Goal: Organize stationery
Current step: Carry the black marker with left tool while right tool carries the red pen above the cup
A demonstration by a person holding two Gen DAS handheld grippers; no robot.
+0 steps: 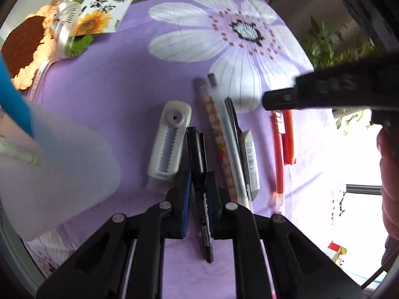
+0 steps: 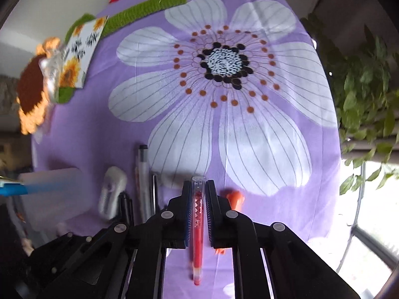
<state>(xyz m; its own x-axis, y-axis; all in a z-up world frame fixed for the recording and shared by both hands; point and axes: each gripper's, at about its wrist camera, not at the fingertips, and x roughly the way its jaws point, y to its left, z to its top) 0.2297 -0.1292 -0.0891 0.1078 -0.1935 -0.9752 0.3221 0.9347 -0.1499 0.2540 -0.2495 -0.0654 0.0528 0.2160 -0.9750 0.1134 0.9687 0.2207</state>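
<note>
Both grippers are at the row of stationery on the purple cloth w/ the big white flower print (image 2: 139, 134). The left gripper (image 1: 199, 186) has its blue-padded jaws drawn in close on either side of the black marker pen w/ a pocket clip (image 1: 198, 164), about mid-barrel; pads look to be touching or nearly so, but I can't tell if it's clamped firm. The marker seems to lie on the cloth, just beside the white ribbed correction-tape dispenser (image 1: 169, 144) on one side and the orange-checked pencil (image 1: 219, 144) on the other. The right gripper (image 2: 198, 196) is nearly closed around the red gel pen w/ a clear cap (image 2: 197, 224), pads right at the barrel near the cap end; whether it's off the cloth isn't clear. An orange marker-like piece (image 2: 234, 199) lies just beside its right finger. A translucent white plastic cup (image 1: 57, 174), w/ something blue in it, is near on the left — prob. the holder for the pens. To do this well: squeeze fully before lifting, since round barrels roll; lift straight up so neighbours aren't dragged along — esp. the dispenser touching the left finger. Grip is off-centre on the red pen, so expect the tail to droop; tilt it upright before dropping into the cup, one gripper at a time to avoid a clash at the rim.
</note>
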